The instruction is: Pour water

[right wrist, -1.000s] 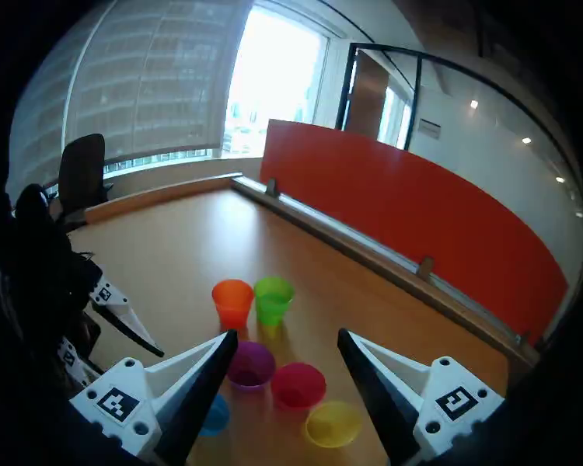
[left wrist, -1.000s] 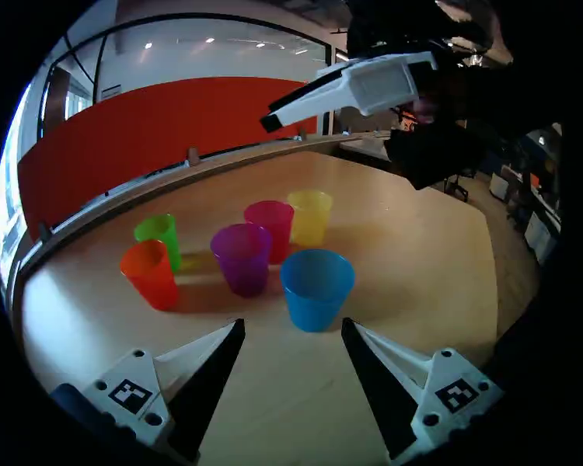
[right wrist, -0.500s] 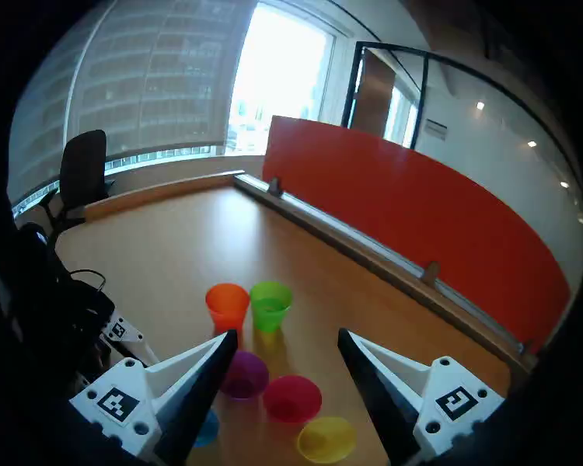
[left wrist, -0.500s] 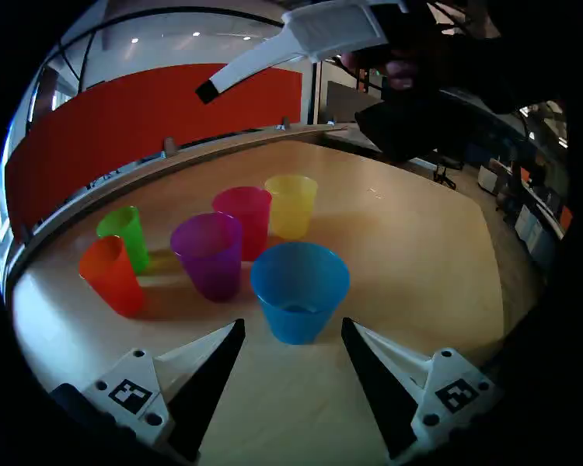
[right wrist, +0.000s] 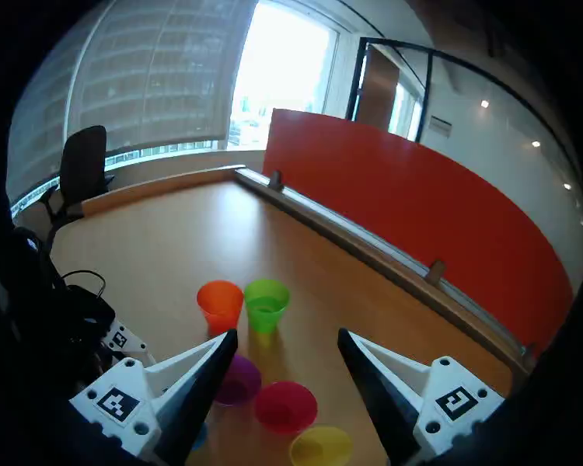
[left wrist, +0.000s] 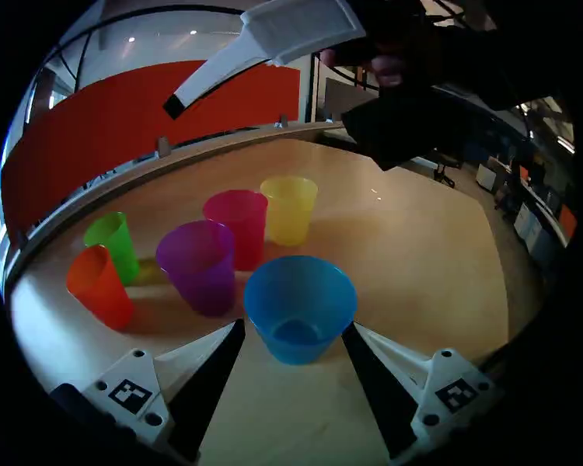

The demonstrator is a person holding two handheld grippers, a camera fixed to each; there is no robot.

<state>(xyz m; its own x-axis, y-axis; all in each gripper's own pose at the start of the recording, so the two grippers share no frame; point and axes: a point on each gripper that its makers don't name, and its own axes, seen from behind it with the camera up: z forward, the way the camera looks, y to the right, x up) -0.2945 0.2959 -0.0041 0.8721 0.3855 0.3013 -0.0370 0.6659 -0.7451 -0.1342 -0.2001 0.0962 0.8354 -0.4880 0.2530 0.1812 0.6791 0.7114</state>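
Left tool (left wrist: 292,325) open; blue cup (left wrist: 299,299) between fingers, contact unclear. Right tool (right wrist: 286,334) open, held above pink cup (right wrist: 285,405). Both cups upright on surface (left wrist: 431,256).

No readable words, numbers or brands. Just black-and-white square code markers (left wrist: 130,395) on the near white plastic gripper fingers (left wrist: 175,361), without letters.

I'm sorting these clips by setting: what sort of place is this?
Most likely an office or meeting room. A large wooden table is bordered by an orange divider panel, and a black office chair stands near tall windows with blinds.
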